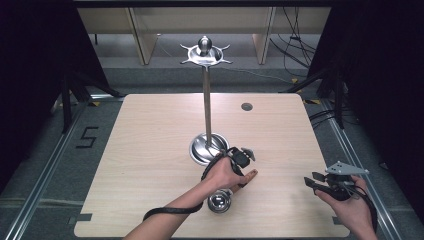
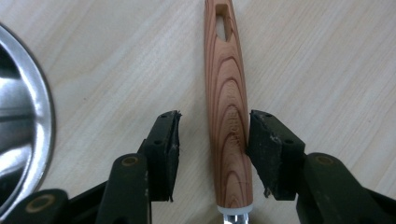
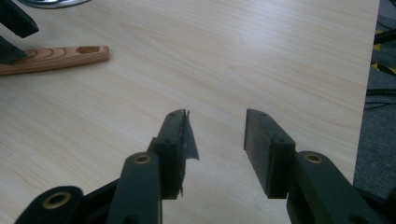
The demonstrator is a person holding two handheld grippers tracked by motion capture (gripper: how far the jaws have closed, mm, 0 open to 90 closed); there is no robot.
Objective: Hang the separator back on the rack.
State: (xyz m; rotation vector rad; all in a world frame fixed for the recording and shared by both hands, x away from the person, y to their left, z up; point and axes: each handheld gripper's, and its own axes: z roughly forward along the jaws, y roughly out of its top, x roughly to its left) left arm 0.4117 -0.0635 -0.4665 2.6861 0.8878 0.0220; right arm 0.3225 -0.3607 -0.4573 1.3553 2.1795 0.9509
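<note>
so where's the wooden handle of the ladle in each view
High view: the wooden handle pokes out right of the left hand, just below the middle.
Left gripper view: it runs up the middle, between the open jaws, a gap on the left side.
Right gripper view: it lies at the upper left edge.
Shared landmark: the stand's round steel base, at the left edge and the top left.

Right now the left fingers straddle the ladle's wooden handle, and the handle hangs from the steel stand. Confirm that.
Not quite. The left fingers do straddle the wooden handle, but it lies flat on the table, not hanging from the steel stand. The left gripper view shows this.
</note>
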